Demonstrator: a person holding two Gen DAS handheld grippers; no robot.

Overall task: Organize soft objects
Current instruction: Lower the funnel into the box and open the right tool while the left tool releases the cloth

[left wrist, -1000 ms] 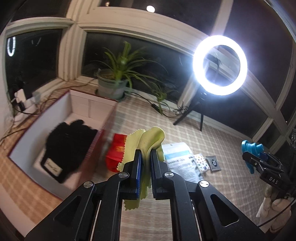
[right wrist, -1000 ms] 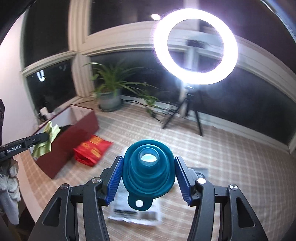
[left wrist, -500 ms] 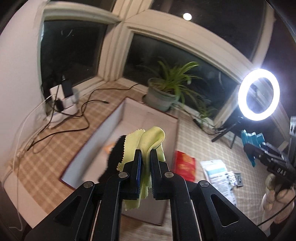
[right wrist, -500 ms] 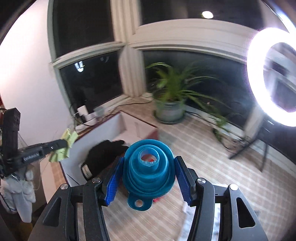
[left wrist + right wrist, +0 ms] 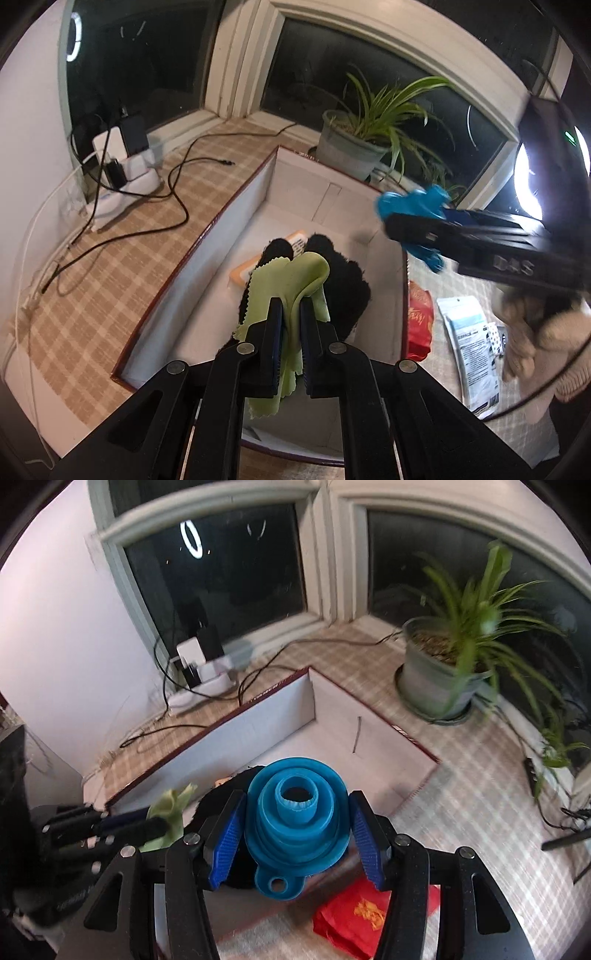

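Left gripper (image 5: pixel 291 314) jaws clamped on a yellow-green cloth (image 5: pixel 291 280), held above the open box (image 5: pixel 207 266), over a black glove (image 5: pixel 347 280) lying inside. Right gripper (image 5: pixel 297 830) jaws clamped on a blue collapsible funnel (image 5: pixel 297 823) above the box's near edge; red packet (image 5: pixel 369 915) on worktop beside box

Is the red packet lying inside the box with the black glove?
No, the red packet lies on the checked cloth outside the box, against its right wall, while the black glove is inside.
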